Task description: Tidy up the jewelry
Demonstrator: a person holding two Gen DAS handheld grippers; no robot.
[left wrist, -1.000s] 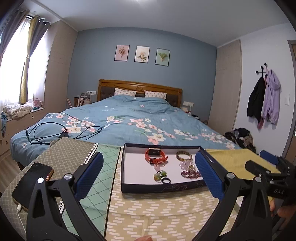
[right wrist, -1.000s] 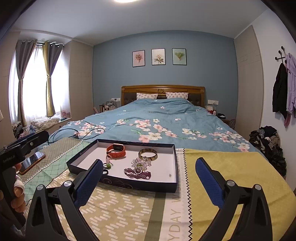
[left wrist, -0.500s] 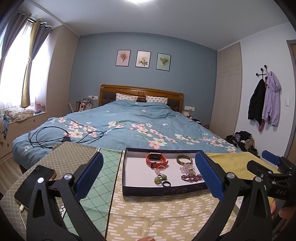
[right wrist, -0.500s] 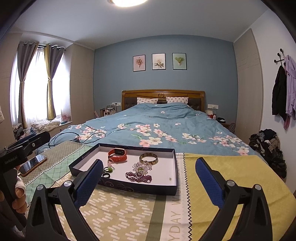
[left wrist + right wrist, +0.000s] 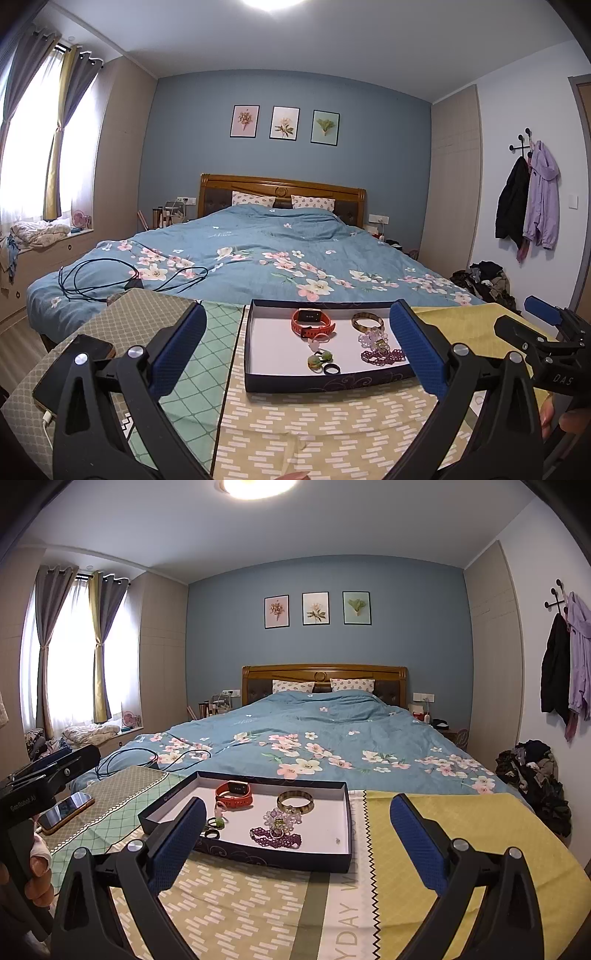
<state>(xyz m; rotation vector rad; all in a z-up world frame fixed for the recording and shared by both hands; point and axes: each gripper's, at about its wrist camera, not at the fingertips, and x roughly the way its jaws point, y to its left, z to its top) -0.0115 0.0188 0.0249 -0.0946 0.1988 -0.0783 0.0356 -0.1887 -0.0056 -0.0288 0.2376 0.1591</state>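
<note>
While both tools hang above the table, the left tool (image 5: 295, 354) and the right tool (image 5: 297, 838) have their fingers wide apart and hold nothing. Farther off, the dark box (image 5: 258, 854) holds an orange watch (image 5: 234, 794), a gold bangle (image 5: 295, 802) and purple beads (image 5: 275, 839).

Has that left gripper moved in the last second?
Yes. The left gripper has tilted upward: the tray and bed sit lower in its view.
</note>
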